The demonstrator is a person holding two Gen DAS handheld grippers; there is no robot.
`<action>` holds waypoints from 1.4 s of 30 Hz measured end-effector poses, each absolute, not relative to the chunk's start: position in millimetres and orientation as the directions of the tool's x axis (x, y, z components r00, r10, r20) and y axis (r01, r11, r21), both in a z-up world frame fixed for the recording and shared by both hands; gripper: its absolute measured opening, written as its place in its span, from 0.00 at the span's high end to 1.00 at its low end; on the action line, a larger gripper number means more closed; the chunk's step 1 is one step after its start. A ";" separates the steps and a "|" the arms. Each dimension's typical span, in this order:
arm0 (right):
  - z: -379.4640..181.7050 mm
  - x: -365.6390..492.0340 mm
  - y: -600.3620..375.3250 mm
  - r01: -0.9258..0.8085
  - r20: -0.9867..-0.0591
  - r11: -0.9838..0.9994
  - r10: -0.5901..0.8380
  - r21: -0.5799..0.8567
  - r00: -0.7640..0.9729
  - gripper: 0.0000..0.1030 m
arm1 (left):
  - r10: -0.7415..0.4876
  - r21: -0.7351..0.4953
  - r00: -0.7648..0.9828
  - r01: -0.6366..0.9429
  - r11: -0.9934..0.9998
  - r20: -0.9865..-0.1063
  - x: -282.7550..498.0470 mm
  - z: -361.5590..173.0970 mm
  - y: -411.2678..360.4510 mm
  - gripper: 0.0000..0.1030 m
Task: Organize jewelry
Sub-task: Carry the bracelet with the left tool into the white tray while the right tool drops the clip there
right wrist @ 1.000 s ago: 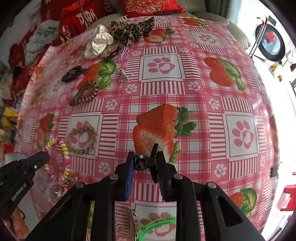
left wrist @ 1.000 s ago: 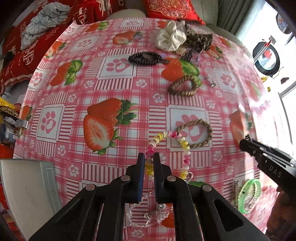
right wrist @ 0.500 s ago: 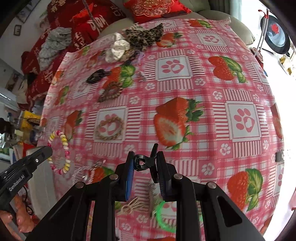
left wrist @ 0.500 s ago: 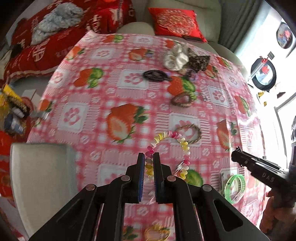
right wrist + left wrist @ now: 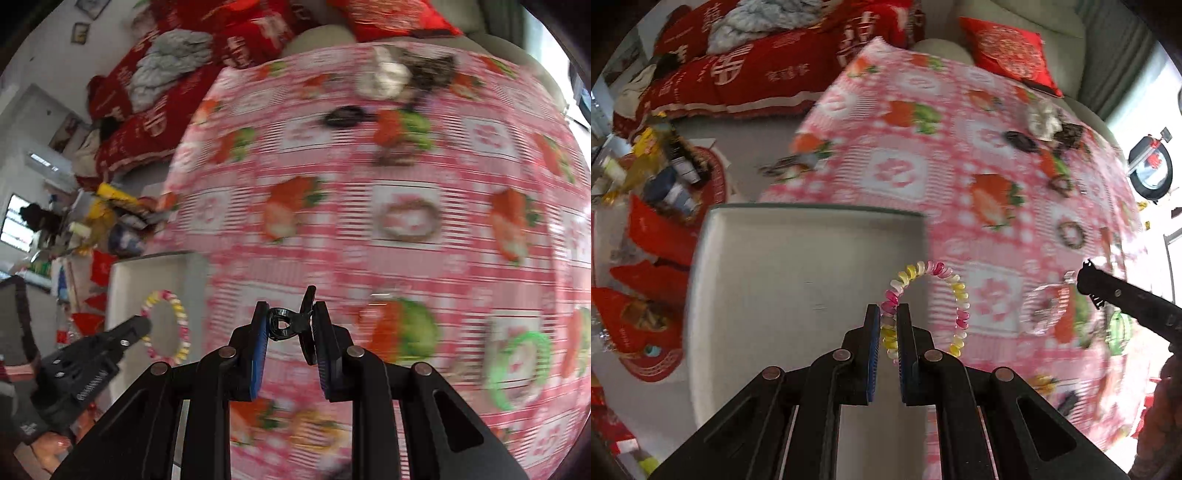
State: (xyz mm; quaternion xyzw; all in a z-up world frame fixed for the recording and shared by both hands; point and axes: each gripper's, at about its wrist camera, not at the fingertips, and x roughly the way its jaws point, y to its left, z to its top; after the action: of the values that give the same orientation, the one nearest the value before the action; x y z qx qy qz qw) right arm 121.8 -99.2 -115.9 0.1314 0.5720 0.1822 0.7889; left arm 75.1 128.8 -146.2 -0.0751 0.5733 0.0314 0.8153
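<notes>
My left gripper is shut on a pink, yellow and white coil bracelet and holds it in the air over the right edge of a grey tray. The bracelet and the tray also show at the left of the right wrist view. My right gripper is shut on a small black hair claw clip, held above the strawberry tablecloth. It shows as a black tip at the right of the left wrist view.
Brown braided rings, a black beaded bracelet, a white scrunchie, a green bangle and a clear bracelet lie on the table. Clutter and red cushions lie beyond the table's left edge.
Both grippers have swung left and risen. The left one has carried the coil bracelet from over the cloth to over the grey tray. The right one still holds the clip.
</notes>
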 end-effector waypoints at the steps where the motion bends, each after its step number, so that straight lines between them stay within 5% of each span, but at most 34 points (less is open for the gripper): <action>1: -115.1 120.7 -87.6 -0.146 -0.850 0.894 0.448 0.424 0.276 0.75 | -0.024 -0.077 0.341 -0.144 0.987 -0.940 73.2 -147.8 139.0 0.85; 13: -152.0 137.2 57.8 -0.220 -0.858 0.871 0.478 0.438 0.185 0.75 | 0.050 -0.017 0.298 -0.218 0.976 -0.953 80.2 -197.2 221.2 0.85; 28: -164.3 153.9 45.6 -0.170 -0.927 0.954 0.283 0.246 0.245 0.75 | 0.000 -0.038 0.340 -0.106 0.994 -0.940 132.4 -215.1 202.3 0.85; 36: -164.4 155.3 40.5 -0.151 -0.925 0.950 0.302 0.272 0.232 0.74 | -0.002 -0.030 0.305 -0.086 0.996 -0.952 129.0 -215.4 198.3 0.85; 42: -158.4 153.7 42.1 -0.157 -0.904 0.932 0.357 0.327 0.234 0.48 | 0.007 -0.020 0.296 -0.088 0.996 -0.955 120.7 -214.1 198.4 0.85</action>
State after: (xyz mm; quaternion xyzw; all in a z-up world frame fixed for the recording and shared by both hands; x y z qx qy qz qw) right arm 153.7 42.1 -158.4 0.0838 0.5967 0.1644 0.7810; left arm 120.7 198.4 -214.1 -0.0343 0.5924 0.0296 0.8044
